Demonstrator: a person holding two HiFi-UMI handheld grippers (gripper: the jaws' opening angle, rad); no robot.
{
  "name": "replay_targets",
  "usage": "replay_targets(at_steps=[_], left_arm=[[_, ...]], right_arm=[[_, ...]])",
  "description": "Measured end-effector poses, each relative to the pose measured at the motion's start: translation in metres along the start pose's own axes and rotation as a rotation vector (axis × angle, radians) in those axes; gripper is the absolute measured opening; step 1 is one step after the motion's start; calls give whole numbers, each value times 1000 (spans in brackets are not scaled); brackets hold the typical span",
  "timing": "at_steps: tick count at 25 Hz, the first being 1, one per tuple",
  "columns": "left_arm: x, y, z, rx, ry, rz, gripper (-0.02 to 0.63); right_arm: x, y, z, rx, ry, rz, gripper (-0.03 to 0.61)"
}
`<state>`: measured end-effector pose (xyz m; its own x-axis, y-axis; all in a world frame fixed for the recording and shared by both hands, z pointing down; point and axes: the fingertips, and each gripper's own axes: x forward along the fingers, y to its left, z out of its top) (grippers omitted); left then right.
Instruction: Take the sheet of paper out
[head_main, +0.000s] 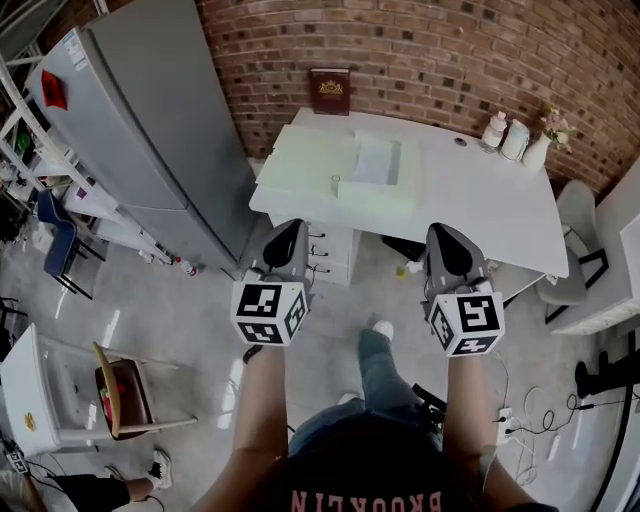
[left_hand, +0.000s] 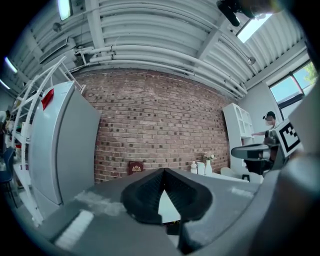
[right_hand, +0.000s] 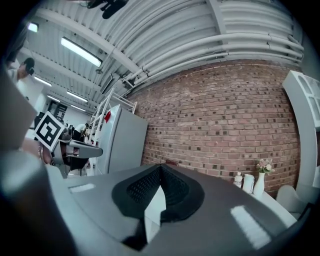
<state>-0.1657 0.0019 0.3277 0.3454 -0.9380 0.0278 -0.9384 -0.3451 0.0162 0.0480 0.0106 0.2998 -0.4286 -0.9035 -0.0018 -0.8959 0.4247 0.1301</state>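
Observation:
A white desk (head_main: 480, 190) stands against the brick wall ahead of me. On its left half lies a flat pale green cover (head_main: 305, 160), with a paler sheet of paper (head_main: 378, 160) at its right part. Both grippers are held level over the floor, short of the desk's front edge. My left gripper (head_main: 290, 230) is shut with nothing in it, its tips meeting (left_hand: 163, 171). My right gripper (head_main: 446, 234) is likewise shut and holds nothing (right_hand: 160, 168). Neither touches the desk or the sheet.
A tall grey fridge (head_main: 150, 120) stands to the left of the desk. A drawer unit (head_main: 335, 255) sits under the desk. A dark red frame (head_main: 330, 90) leans on the wall, with bottles and a vase (head_main: 515, 140) at the back right. A white chair (head_main: 580, 250) stands at the right.

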Motion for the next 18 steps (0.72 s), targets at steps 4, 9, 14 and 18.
replay_targets(at_steps=[4, 9, 14, 18], left_arm=[[34, 12, -4, 1, -1, 6, -3], [96, 22, -10, 21, 14, -12, -3], [174, 38, -22, 20, 59, -12, -3], [241, 53, -33, 17, 96, -9, -3]], right_arm=[[31, -13, -12, 4, 7, 19, 2], [85, -44, -26, 15, 12, 27, 2], [152, -84, -45, 29, 37, 32, 2], [209, -120, -62, 37, 66, 44, 2]])
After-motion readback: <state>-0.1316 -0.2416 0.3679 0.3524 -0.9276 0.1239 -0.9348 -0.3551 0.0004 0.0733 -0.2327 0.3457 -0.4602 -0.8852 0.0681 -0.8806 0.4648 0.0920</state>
